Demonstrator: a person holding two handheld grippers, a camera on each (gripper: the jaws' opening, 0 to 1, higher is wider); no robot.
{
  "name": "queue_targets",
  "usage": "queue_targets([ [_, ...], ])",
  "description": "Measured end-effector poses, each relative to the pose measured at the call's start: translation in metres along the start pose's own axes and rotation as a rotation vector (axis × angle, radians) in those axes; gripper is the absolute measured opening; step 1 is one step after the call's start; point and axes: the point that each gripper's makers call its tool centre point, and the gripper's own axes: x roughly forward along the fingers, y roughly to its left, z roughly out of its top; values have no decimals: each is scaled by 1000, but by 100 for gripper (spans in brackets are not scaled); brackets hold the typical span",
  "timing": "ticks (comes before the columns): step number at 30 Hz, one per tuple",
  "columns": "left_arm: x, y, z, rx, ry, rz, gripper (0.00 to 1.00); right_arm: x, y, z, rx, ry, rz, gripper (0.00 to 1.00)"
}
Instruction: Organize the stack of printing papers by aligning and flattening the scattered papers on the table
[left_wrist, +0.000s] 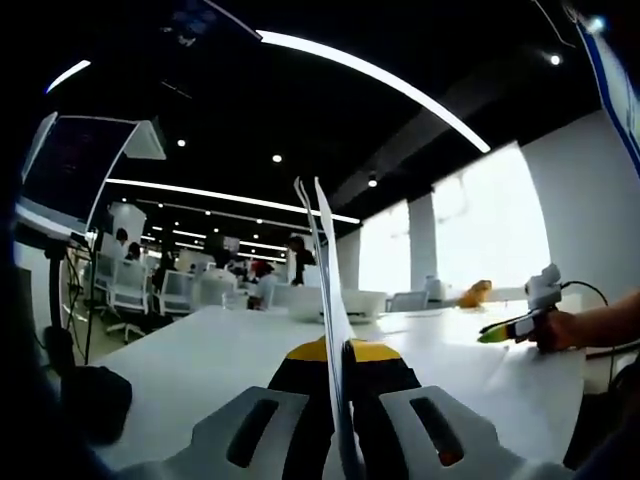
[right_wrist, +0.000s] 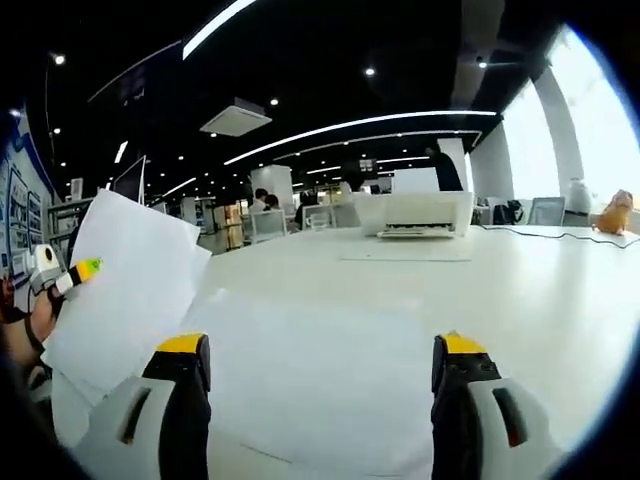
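Observation:
My left gripper (left_wrist: 345, 352) is shut on a few white printing papers (left_wrist: 330, 260), which stand edge-on between its yellow-tipped fingers above the white table (left_wrist: 190, 350). In the right gripper view the same papers (right_wrist: 125, 290) hang tilted at the left, with the left gripper (right_wrist: 75, 272) clamped on their left edge. My right gripper (right_wrist: 320, 390) stands wide open over a loose sheet (right_wrist: 320, 370) lying flat on the table (right_wrist: 540, 300), nothing between its fingers. The left gripper view also has the right gripper (left_wrist: 492, 334) at the far right, held in a hand.
A white printer (right_wrist: 425, 215) stands at the table's far side with another sheet (right_wrist: 405, 253) lying before it. An orange toy (right_wrist: 612, 212) sits near the bright windows. Office chairs (left_wrist: 130, 290) and people fill the room behind. A dark object (left_wrist: 95, 400) lies off the table's left edge.

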Motion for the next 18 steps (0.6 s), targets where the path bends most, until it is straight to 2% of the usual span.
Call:
queue_targets([
  [18,1,0,-1,4,2,-3,7,-5,1,-8,-31,34,-24,87],
])
